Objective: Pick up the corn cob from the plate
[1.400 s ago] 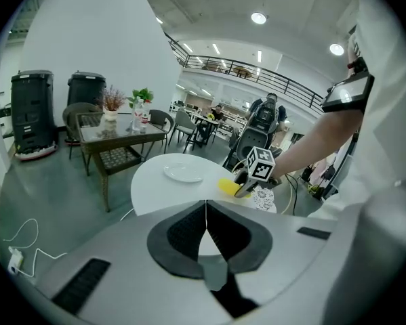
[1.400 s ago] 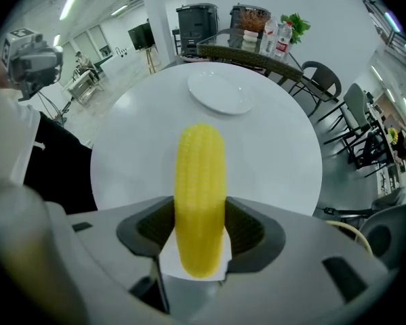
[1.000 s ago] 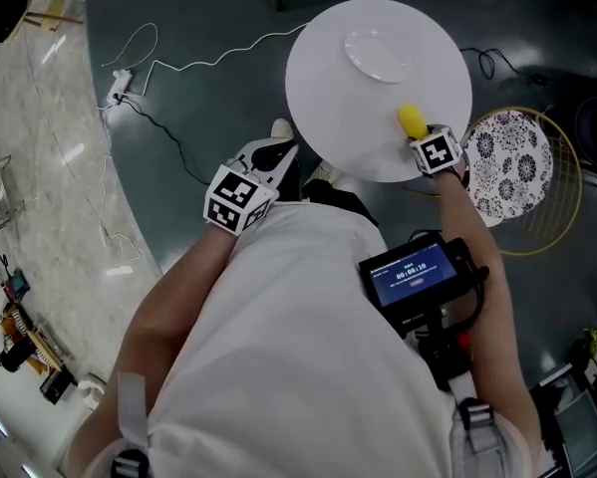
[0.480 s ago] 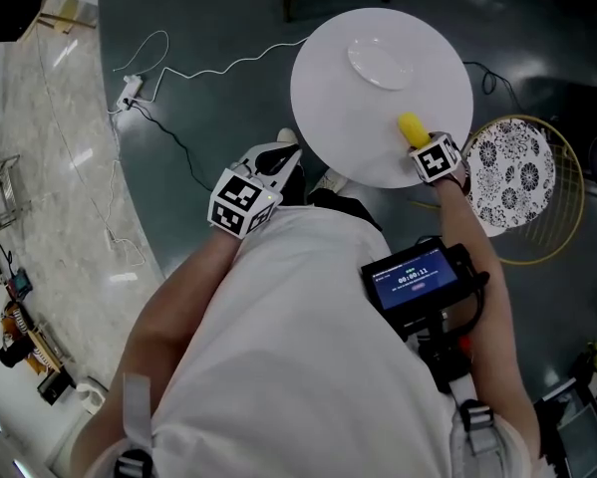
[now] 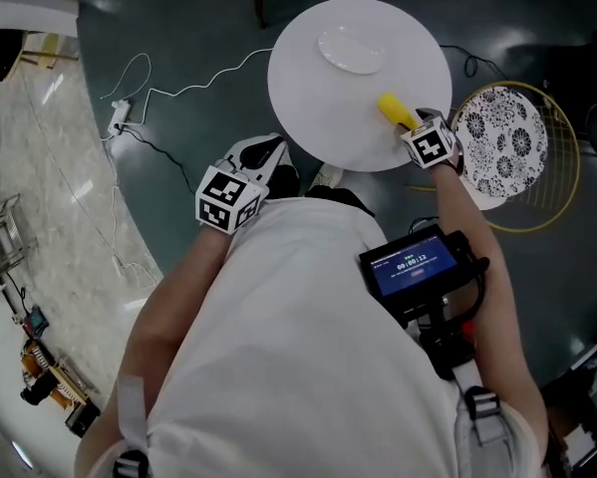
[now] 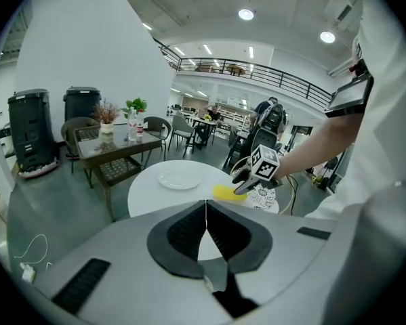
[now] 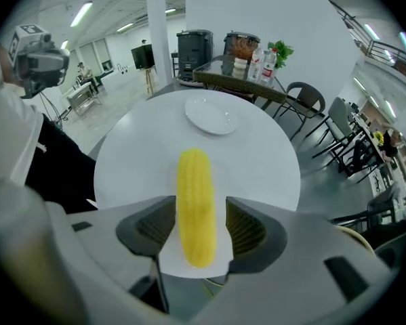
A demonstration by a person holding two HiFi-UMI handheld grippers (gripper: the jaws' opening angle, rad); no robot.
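A yellow corn cob point(image 7: 195, 202) lies lengthwise between the jaws of my right gripper point(image 7: 201, 212), which is shut on it. In the head view the right gripper point(image 5: 410, 127) hangs over the near right edge of the round white table point(image 5: 308, 98), and the cob point(image 5: 390, 108) sticks out from it toward the table's middle. An empty white plate point(image 5: 350, 53) sits at the table's far side, apart from the cob. My left gripper point(image 6: 206, 215) is shut with nothing in it. It is held off the table's near left edge point(image 5: 263, 155).
A round seat with a black-and-white flower pattern in a gold ring point(image 5: 502, 152) stands right of the table. A white cable point(image 5: 178, 88) runs across the dark floor at the left. A glass side table with bottles and a plant point(image 6: 114, 147) stands beyond.
My right gripper has risen a little with the cob in it. My left gripper has lifted slightly off the table's near left edge. The plate has stayed where it was.
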